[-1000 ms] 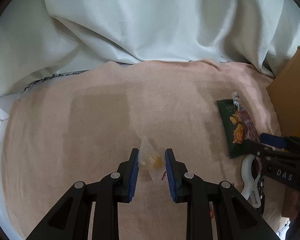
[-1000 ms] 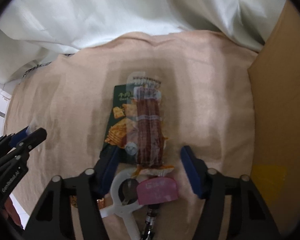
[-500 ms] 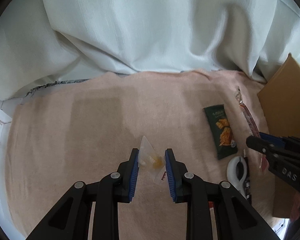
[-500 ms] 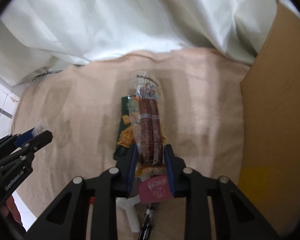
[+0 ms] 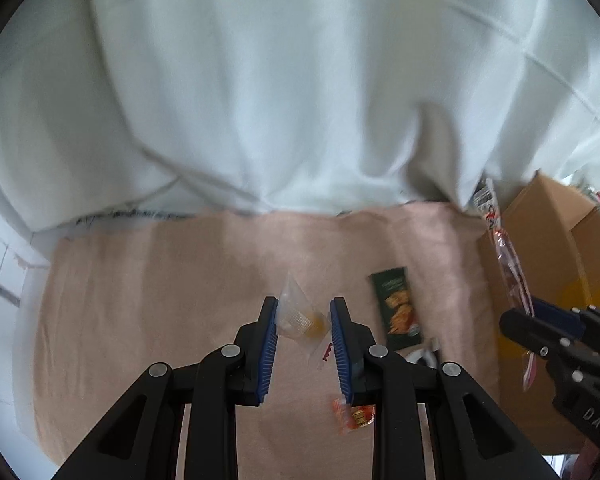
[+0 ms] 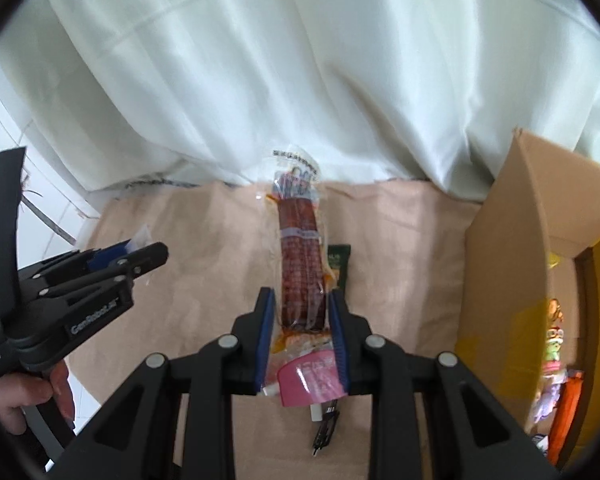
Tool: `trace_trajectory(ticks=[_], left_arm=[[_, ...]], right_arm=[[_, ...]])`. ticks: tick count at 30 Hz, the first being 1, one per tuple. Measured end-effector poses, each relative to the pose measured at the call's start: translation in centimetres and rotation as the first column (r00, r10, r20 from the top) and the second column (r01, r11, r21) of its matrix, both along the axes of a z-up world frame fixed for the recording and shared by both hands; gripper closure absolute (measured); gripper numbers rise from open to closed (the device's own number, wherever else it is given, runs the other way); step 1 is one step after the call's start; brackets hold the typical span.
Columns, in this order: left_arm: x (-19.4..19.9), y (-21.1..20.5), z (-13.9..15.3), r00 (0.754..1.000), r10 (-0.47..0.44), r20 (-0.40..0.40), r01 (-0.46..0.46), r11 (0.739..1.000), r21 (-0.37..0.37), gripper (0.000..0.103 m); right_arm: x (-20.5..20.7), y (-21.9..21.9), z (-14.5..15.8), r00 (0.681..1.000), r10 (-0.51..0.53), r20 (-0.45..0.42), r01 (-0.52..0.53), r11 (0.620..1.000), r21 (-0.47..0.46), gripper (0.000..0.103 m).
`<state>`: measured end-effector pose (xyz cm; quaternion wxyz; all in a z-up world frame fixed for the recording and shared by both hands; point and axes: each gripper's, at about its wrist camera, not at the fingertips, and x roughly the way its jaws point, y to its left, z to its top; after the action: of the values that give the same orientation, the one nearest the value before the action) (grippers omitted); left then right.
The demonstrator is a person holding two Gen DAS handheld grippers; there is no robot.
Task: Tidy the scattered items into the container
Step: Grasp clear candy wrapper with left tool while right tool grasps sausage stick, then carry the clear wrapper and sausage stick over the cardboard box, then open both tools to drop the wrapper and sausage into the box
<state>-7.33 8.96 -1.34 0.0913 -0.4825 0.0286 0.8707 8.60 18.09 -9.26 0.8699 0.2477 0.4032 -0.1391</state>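
left gripper (image 6: 140,258): "GenRobot.AI" | right gripper (image 5: 516,320): "DAS" | sausage pack (image 6: 302,264): print illegible

Pink cloth (image 5: 180,280); brown box (image 6: 508,248); green, perhaps cracker-print, packet (image 5: 398,308).

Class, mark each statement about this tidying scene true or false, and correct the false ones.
1. The right gripper has its jaws closed on a long clear sausage packet. True.
2. The left gripper is empty. False: it grips a small clear packet with something yellow inside.
3. The dark green snack packet lies on the pink cloth. True.
4. The cardboard box stands at the left edge of the cloth. False: it stands at the right edge.
5. The small orange packet is already in the box. False: it lies on the cloth under the left gripper.
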Motion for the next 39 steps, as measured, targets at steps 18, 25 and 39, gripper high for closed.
trace_trajectory(ticks=[18, 25, 39], left_arm=[[1.2, 18.3, 7.0, 0.944, -0.31, -0.116, 0.321, 0.942, 0.099, 0.076], [3.0, 25.3, 7.2, 0.899, -0.425, -0.107, 0.435, 0.895, 0.098, 0.076], [6.7, 33.3, 2.5, 0.82, -0.572, -0.01, 0.572, 0.818, 0.058, 0.076]], right_arm=[[-12.1, -9.8, 3.5, 0.964, -0.265, 0.015, 0.266, 0.96, -0.084, 0.072], [-16.9, -12.0, 2.5, 0.934, -0.357, -0.022, 0.354, 0.931, -0.094, 0.072], [-23.1, -13.3, -1.7, 0.882, -0.458, -0.11, 0.46, 0.888, -0.009, 0.072]])
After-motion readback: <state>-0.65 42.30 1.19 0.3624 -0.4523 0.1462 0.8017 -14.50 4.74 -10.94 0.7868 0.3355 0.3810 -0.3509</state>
